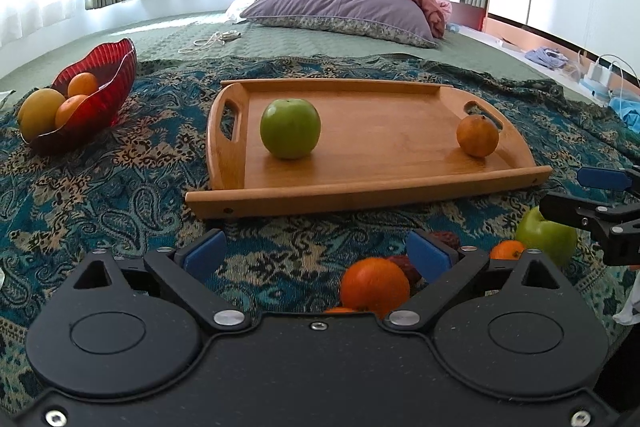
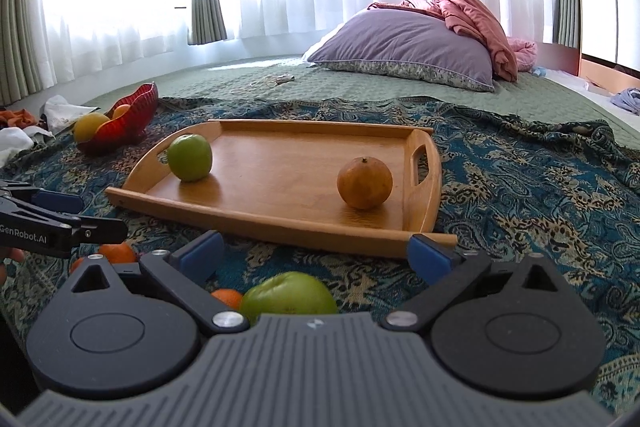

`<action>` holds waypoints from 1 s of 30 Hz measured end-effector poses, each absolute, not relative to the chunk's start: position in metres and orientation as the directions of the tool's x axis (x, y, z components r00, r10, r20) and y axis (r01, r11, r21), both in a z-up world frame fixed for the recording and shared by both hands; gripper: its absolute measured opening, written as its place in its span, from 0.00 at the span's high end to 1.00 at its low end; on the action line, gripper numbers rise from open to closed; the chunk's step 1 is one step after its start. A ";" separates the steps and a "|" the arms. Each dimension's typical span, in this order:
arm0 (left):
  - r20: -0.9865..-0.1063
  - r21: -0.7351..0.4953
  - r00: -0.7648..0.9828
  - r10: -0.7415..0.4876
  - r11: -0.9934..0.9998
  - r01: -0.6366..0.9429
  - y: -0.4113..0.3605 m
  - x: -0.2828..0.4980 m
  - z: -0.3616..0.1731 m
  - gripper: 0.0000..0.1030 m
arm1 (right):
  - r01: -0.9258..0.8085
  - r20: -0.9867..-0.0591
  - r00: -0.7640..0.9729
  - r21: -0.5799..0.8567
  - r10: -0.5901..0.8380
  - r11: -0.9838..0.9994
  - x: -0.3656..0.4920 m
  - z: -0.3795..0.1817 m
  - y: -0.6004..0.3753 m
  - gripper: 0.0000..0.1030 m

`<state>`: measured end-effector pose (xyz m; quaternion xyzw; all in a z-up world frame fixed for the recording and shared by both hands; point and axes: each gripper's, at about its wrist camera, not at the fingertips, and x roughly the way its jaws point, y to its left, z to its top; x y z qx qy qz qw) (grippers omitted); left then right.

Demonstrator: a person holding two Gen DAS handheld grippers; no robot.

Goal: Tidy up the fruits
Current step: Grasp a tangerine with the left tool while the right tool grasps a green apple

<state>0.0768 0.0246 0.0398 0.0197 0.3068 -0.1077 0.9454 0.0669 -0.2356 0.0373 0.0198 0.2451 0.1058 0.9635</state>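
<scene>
Left gripper released and empty, right gripper released too, tray at 12 o'clock, apple and orange on it.

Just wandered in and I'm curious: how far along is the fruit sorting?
Partly done, it seems. A green apple and an orange already sit on the wooden tray, and more fruit fills the red bowl. Nothing is in hand: both grippers, left and right, are open and empty. Still loose on the patterned cloth: another green apple and several small oranges.
</scene>
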 end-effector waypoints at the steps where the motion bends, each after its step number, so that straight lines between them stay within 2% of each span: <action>1: -0.580 -0.021 0.792 -0.189 0.976 0.218 0.024 0.075 0.039 0.05 | -0.196 -0.467 0.858 0.085 0.212 0.977 0.065 0.036 -0.235 0.00; 17: -0.584 -0.022 0.781 -0.223 0.966 0.259 0.020 0.052 0.028 0.05 | -0.218 -0.445 0.867 0.067 0.225 0.974 0.045 0.024 -0.228 0.00; 19: -0.599 -0.043 0.761 -0.248 0.959 0.279 0.020 0.051 0.026 0.17 | -0.225 -0.448 0.864 0.067 0.231 0.972 0.044 0.023 -0.227 0.00; 22: -0.622 -0.054 0.739 -0.259 0.956 0.289 0.020 0.049 0.021 0.29 | -0.247 -0.457 0.855 0.061 0.247 0.967 0.041 0.019 -0.224 0.00; 30: -0.631 -0.045 0.730 -0.263 0.951 0.304 0.019 0.038 0.012 0.48 | -0.263 -0.479 0.844 0.024 0.242 0.965 0.037 0.009 -0.211 0.03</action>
